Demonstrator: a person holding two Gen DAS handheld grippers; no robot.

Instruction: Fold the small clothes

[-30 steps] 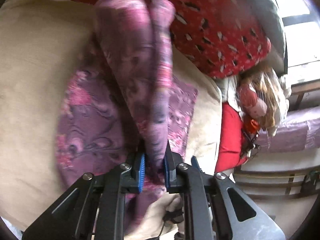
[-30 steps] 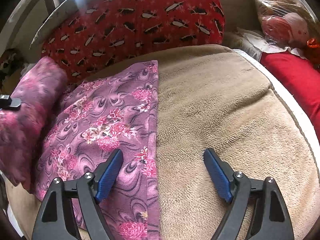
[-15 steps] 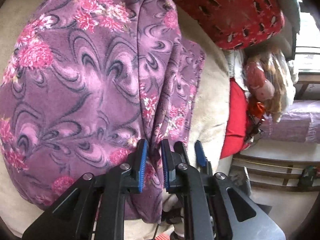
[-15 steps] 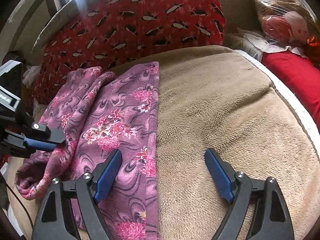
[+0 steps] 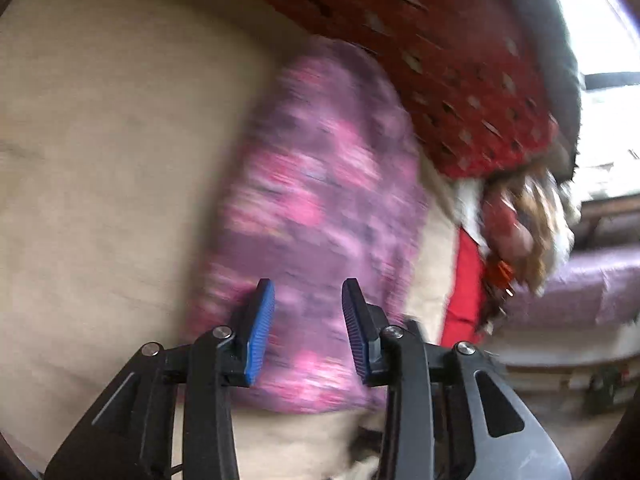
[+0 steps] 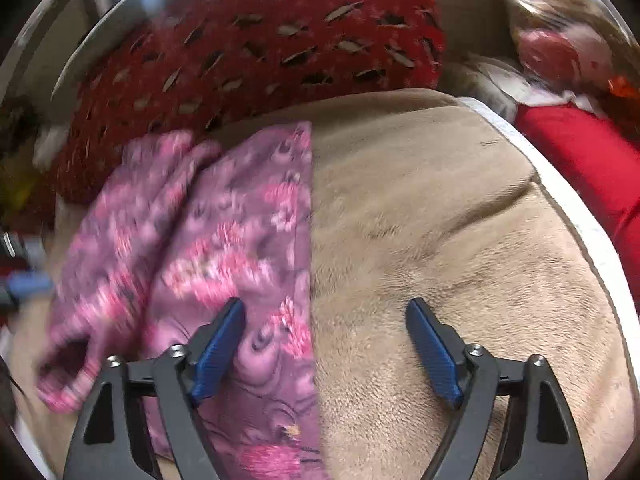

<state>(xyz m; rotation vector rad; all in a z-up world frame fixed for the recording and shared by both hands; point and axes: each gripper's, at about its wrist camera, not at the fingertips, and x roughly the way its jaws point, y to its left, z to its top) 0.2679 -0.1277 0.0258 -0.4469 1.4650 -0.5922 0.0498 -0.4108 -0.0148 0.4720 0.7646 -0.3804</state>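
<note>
A small purple garment with pink flowers (image 6: pixel 240 248) lies folded on a beige plush blanket (image 6: pixel 440 240). Its loose left part (image 6: pixel 104 280) lies crumpled beside the flat part. In the left wrist view the garment (image 5: pixel 320 208) is blurred. My left gripper (image 5: pixel 308 328) is open and empty just above its near end. The left gripper also shows at the left edge of the right wrist view (image 6: pixel 24 284). My right gripper (image 6: pixel 326 348) is wide open and empty over the garment's straight right edge.
A red patterned cushion (image 6: pixel 260 48) lies behind the garment. A red cloth (image 6: pixel 580 152) and a doll in a plastic bag (image 6: pixel 560 48) lie at the right. The blanket's white-trimmed edge (image 6: pixel 568 200) runs along the right.
My left gripper has opened and let go of the garment's lifted part, which now lies on the blanket. The left gripper has pulled back. My right gripper has stayed open in place.
</note>
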